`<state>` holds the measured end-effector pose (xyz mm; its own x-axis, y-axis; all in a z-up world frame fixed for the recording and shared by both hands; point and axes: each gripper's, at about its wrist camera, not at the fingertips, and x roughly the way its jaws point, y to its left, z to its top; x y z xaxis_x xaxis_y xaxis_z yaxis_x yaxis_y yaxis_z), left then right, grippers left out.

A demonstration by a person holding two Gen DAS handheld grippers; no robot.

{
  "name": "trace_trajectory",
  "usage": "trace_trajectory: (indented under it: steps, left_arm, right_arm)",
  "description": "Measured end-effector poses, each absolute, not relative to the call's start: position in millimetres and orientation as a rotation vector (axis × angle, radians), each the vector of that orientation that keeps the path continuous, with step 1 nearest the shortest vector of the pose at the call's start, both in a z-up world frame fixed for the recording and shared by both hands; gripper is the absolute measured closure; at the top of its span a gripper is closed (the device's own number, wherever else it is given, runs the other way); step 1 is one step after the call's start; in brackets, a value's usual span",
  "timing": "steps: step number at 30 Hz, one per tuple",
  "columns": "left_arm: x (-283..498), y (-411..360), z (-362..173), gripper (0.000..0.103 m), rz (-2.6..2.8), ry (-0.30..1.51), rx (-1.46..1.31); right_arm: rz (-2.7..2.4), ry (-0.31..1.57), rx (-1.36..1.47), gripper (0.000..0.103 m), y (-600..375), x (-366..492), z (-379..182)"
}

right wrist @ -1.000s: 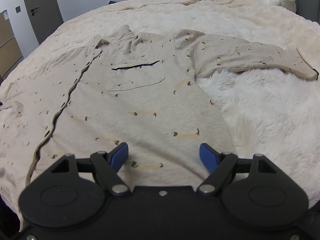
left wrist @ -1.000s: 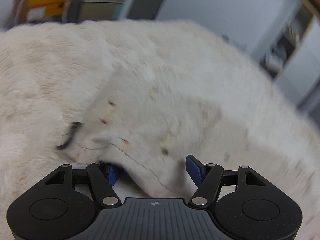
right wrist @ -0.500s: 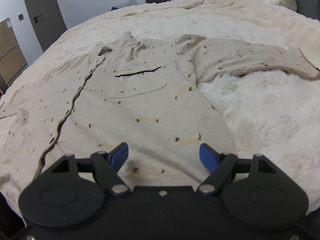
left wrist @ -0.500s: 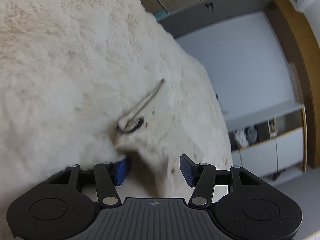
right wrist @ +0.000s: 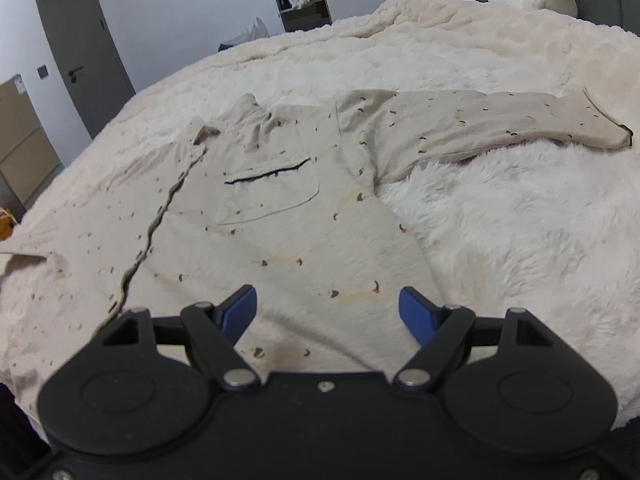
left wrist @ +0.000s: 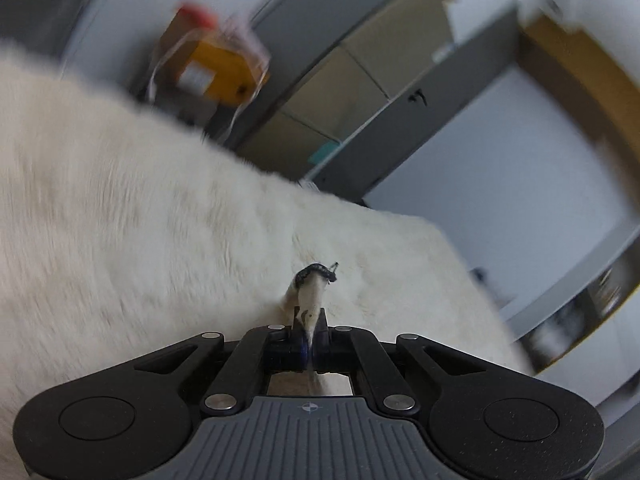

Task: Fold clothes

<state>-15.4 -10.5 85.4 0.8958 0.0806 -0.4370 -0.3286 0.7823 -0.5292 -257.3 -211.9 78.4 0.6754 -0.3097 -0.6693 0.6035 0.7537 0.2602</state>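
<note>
The left gripper [left wrist: 310, 344] is clenched on a dark-trimmed sleeve cuff [left wrist: 314, 280], likely to fold it inward, while the right gripper [right wrist: 328, 312] hovers released over the shirt [right wrist: 280, 220] spread across the bed's [right wrist: 520, 240] near edge.

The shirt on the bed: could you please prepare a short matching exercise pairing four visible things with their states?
Things:
1. left gripper
2. right gripper
3. chest pocket
4. long sleeve

States:
A. stretched out flat across the fluffy blanket
B. open above the shirt hem
C. edged with dark trim along its top
D. shut on a dark-trimmed bit of fabric

Pairs: 1-D, 2-B, 3-C, 4-A
</note>
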Motion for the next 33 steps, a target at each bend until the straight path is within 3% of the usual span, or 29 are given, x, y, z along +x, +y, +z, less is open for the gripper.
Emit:
trace_trajectory:
  steps: [2,4,8,12,16,20,23,25,27,30,33]
  left_arm:
    - [-55.5,-24.0,123.6,0.103,0.183,0.312,-0.526]
    - [-44.2,-53.1,138.0,0.103,0.13,0.246,-0.381]
    - [-84.9,-178.2,194.7,0.103,-0.122,0.12,-0.038]
    - [-137.9,-310.1,206.4,0.103,-0.347,0.09,0.215]
    - [-154.9,-394.2,139.1,0.103,-0.528,0.183,0.402]
    - [-205.1,-494.4,3.3,0.091,-0.621,0.44,0.688]
    - [-226.2,-512.5,-45.9,0.092,-0.579,0.403,0.873]
    - [-231.5,-504.8,-35.3,0.083,-0.575,0.414,0.856]
    - [-235.1,-500.1,-8.7,0.055,-0.618,0.415,0.831]
    - [-254.6,-458.9,43.7,0.049,-0.75,0.444,0.674]
    - [-210.7,-382.7,83.1,0.037,-0.771,0.51,0.376]
  right_arm:
    - [-0.524,0.631,0.493,0.026,-213.6,-258.5,78.4]
    - [-0.516,0.614,0.492,0.026,-214.6,-263.6,79.0]
    - [-0.507,0.56,0.523,0.026,-220.1,-270.9,79.9]
    - [-0.496,0.505,0.562,0.026,-220.8,-290.8,80.8]
    - [-0.495,0.475,0.578,0.026,-220.6,-296.9,81.7]
    - [-0.506,0.456,0.599,0.026,-222.7,-301.3,81.2]
    - [-0.512,0.463,0.599,0.026,-223.3,-301.3,80.3]
    - [-0.512,0.47,0.591,0.026,-222.1,-300.3,79.7]
    - [-0.514,0.481,0.583,0.026,-221.9,-296.7,80.0]
    - [-0.5,0.49,0.576,0.026,-221.0,-287.7,83.4]
    - [-0.448,0.527,0.553,0.026,-218.6,-253.7,94.3]
